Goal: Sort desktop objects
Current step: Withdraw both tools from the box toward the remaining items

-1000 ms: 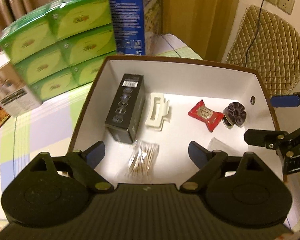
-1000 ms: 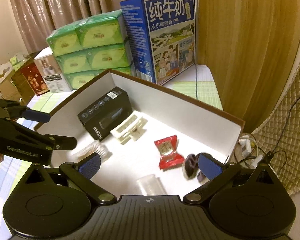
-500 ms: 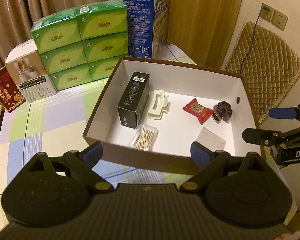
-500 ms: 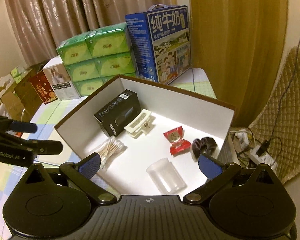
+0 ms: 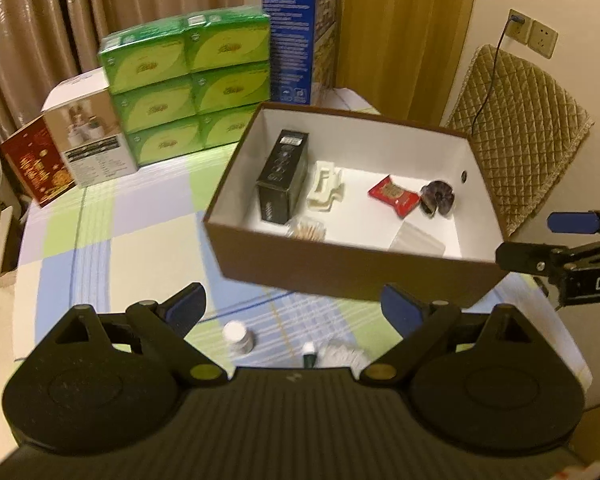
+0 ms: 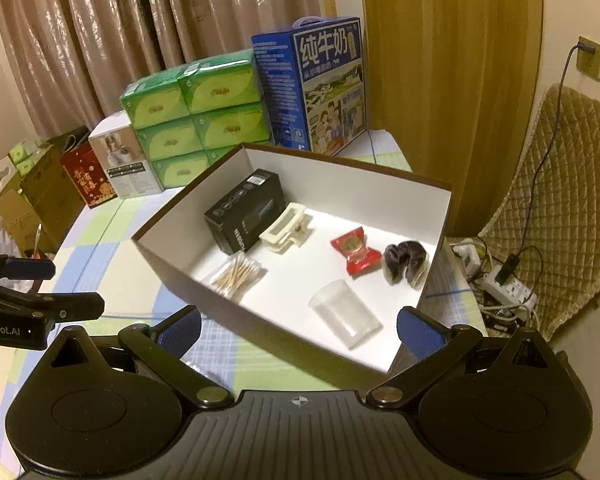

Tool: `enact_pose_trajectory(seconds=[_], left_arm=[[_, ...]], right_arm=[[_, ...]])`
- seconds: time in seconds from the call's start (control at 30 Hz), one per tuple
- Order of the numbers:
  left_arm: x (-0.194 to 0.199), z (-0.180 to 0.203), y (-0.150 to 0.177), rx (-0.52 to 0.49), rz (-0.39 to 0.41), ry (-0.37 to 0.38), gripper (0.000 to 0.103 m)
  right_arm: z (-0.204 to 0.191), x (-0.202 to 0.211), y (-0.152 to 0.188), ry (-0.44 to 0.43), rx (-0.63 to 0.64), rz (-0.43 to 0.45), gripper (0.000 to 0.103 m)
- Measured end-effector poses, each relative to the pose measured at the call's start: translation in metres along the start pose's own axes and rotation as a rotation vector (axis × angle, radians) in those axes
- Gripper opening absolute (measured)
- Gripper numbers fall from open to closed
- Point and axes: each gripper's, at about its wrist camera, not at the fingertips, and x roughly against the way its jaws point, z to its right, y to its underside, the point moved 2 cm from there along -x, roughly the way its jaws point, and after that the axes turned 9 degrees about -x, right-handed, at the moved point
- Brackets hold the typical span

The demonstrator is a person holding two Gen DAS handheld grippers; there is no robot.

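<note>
A brown box with a white inside (image 5: pixel 352 268) (image 6: pixel 380 176) stands on the checked tablecloth. It holds a black carton (image 5: pixel 283 176) (image 6: pixel 246 210), a cream hair clip (image 6: pixel 286 230), a bag of cotton swabs (image 6: pixel 238 274), a red snack packet (image 6: pixel 356 250), a dark scrunchie (image 6: pixel 406 260) and a clear plastic cup (image 6: pixel 346 314) lying on its side. My left gripper (image 5: pixel 296 308) is open and empty, in front of the box. A small white-capped bottle (image 5: pixel 239 336) and a small green tube (image 5: pixel 309 354) lie just under it. My right gripper (image 6: pixel 298 326) is open and empty over the box's near corner.
Stacked green tissue packs (image 6: pixel 196 120), a blue milk carton (image 6: pixel 320 80), a white box (image 6: pixel 124 166) and a red box (image 6: pixel 86 180) line the table's back. A quilted chair (image 6: pixel 560 200) and a power strip (image 6: pixel 508 288) are at the right. Curtains hang behind.
Both grippers have drawn back and up from inside the box, so the whole box and the table in front of it now show. Both stay open and empty.
</note>
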Motion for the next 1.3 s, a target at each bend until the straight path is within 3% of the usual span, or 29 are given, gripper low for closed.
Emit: enact_pose_trajectory(seconds=[0.3, 0.43, 0.77, 1.3], left_arm=[[0.020, -0.018, 0.047, 0.015, -0.037, -0.021, 0.092], [0.024, -0.023, 0.061, 0.007, -0.050, -0.039, 0.092], [0.023, -0.034, 0.087, 0.021, -0.093, -0.006, 0.092], [-0.003, -0.029, 0.121, 0.038, -0.198, 0.044, 0.092]], right_arm=[[-0.031, 0.012, 0.036, -0.028, 0.021, 0.005, 0.101], [-0.034, 0.015, 0.048, -0.065, -0.033, -0.005, 0.101], [-0.043, 0.015, 0.069, -0.113, -0.066, -0.043, 0.101], [-0.050, -0.017, 0.115, -0.035, -0.062, -0.182, 0.101]])
